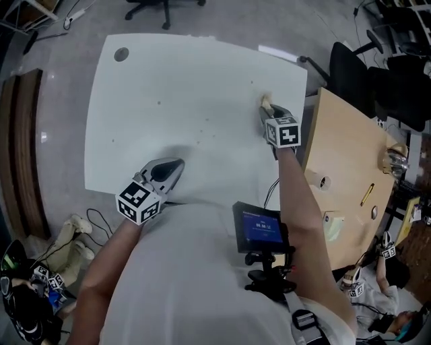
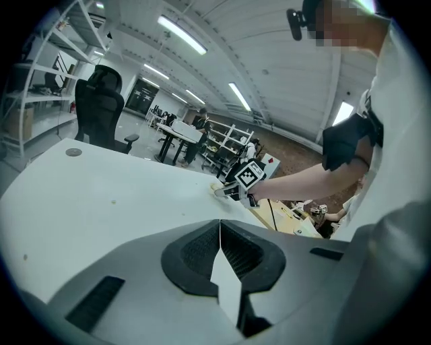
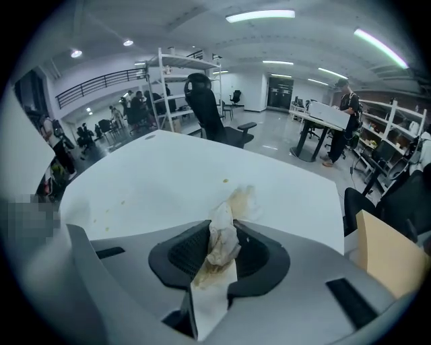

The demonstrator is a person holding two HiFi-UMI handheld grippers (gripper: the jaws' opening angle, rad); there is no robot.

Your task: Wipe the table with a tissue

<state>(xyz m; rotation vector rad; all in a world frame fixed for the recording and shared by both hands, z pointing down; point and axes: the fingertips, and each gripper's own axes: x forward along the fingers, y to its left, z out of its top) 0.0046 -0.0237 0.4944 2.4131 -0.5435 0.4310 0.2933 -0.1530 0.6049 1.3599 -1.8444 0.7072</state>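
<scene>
The tissue (image 3: pixel 221 239), crumpled and stained brown, is sitting pinched between the jaws of the right claw (image 1: pixel 264 110), its free end lying on the white bench (image 1: pixel 168 74) near the right edge, with small brown specks (image 3: pixel 225 180) dotting the surface beyond. The left claw (image 2: pixel 220 246) is hovering by the bench's near edge, jaws closed together and empty

That looked like an open-plan office or lab floor: white table (image 1: pixel 188 101), black swivel chair (image 3: pixel 209 108), metal shelving racks (image 3: pixel 176 74), long ceiling strip lights (image 3: pixel 259 15), more desks (image 3: pixel 323 116) and people (image 3: pixel 347 101) standing around in the background.
</scene>
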